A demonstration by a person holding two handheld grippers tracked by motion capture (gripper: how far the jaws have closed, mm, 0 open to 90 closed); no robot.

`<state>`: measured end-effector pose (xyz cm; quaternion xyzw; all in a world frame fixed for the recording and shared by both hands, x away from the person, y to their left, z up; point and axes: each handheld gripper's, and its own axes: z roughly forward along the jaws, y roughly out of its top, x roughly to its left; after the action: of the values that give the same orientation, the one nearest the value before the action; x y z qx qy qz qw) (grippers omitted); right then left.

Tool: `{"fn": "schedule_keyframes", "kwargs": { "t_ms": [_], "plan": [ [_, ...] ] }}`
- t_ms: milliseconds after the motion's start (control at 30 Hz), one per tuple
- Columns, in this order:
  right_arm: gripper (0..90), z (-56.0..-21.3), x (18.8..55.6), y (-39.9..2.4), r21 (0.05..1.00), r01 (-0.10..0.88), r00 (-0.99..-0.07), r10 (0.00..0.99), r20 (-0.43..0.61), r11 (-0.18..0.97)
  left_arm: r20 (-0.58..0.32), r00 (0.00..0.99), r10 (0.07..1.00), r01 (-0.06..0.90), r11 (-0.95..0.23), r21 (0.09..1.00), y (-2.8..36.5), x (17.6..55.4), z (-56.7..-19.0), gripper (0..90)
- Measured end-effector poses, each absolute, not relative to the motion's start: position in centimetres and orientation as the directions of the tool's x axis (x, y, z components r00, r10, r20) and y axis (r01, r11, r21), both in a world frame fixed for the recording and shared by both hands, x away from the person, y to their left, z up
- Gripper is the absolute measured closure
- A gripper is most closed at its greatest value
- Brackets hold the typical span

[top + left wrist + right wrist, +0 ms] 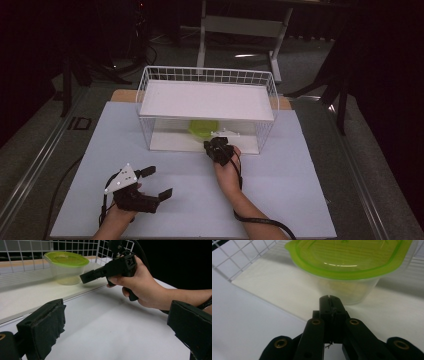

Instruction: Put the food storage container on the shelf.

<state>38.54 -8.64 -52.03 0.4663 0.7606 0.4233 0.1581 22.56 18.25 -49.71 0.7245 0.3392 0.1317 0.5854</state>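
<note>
I can't read any text from here — no label, brand, number or sign shows legibly in any of my three views. The green lid (352,257) of the container (65,267) carries moulded ridges, but I can make out no letters in them. The desk (280,185) surface and the wire rack (207,107) are plain — nothing printed on either.
</note>
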Motion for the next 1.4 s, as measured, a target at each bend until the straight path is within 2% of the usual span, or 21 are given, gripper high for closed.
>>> {"fn": "schedule_keyframes", "kwargs": {
  "t_ms": [200, 367, 467, 567, 767, 833, 900, 933, 1033, 1133, 1400],
  "plan": [
    [86.4, -51.5, 37.0, -9.5, 0.793, 0.565, -0.544, 0.825, 0.150, 0.229, -0.199, 0.741, 0.641, 0.331, -0.092, 0.939, 18.1, 22.5, -49.7, 2.5],
    [78.0, -51.1, 35.9, -10.2, 0.797, 0.557, -0.560, 0.815, 0.152, 0.234, -0.211, 0.737, 0.642, 0.337, -0.079, 0.938, 18.0, 22.7, -49.6, 2.5],
    [67.2, -50.7, 34.9, -10.7, 0.810, 0.529, -0.602, 0.785, 0.148, 0.252, -0.190, 0.737, 0.649, 0.331, -0.100, 0.938, 17.7, 22.6, -49.6, 2.5],
    [63.8, -50.6, 34.4, -10.9, 0.814, 0.518, -0.614, 0.777, 0.138, 0.264, -0.188, 0.743, 0.643, 0.328, -0.105, 0.939, 17.6, 22.6, -49.6, 2.5],
    [43.1, -49.9, 32.7, -11.3, 0.836, 0.475, -0.647, 0.753, 0.121, 0.275, -0.201, 0.743, 0.639, 0.340, -0.102, 0.935, 17.4, 22.6, -49.8, 2.5],
    [32.1, -49.7, 32.3, -11.5, 0.843, 0.462, -0.666, 0.735, 0.124, 0.276, -0.202, 0.743, 0.639, 0.343, -0.103, 0.934, 17.3, 22.6, -49.8, 2.5],
    [26.7, -49.5, 32.0, -11.7, 0.846, 0.456, -0.688, 0.713, 0.138, 0.277, -0.199, 0.743, 0.639, 0.341, -0.105, 0.934, 17.3, 22.6, -49.8, 2.5],
    [20.3, -49.5, 31.8, -11.8, 0.852, 0.443, -0.700, 0.702, 0.134, 0.279, -0.200, 0.743, 0.639, 0.342, -0.104, 0.934, 17.4, 22.6, -49.8, 2.5],
    [19.2, -49.4, 31.3, -12.0, 0.856, 0.439, -0.717, 0.681, 0.150, 0.273, -0.211, 0.743, 0.635, 0.346, -0.094, 0.934, 17.5, 22.7, -49.8, 2.5],
    [14.2, -49.5, 30.7, -12.1, 0.873, 0.393, -0.735, 0.669, 0.110, 0.288, -0.202, 0.744, 0.637, 0.340, -0.100, 0.935, 17.5, 22.7, -49.9, 2.5],
    [14.9, -49.6, 29.6, -13.4, 0.881, 0.376, -0.729, 0.678, 0.090, 0.287, -0.191, 0.747, 0.637, 0.333, -0.110, 0.936, 17.5, 22.6, -49.8, 2.5]
  ]
}}
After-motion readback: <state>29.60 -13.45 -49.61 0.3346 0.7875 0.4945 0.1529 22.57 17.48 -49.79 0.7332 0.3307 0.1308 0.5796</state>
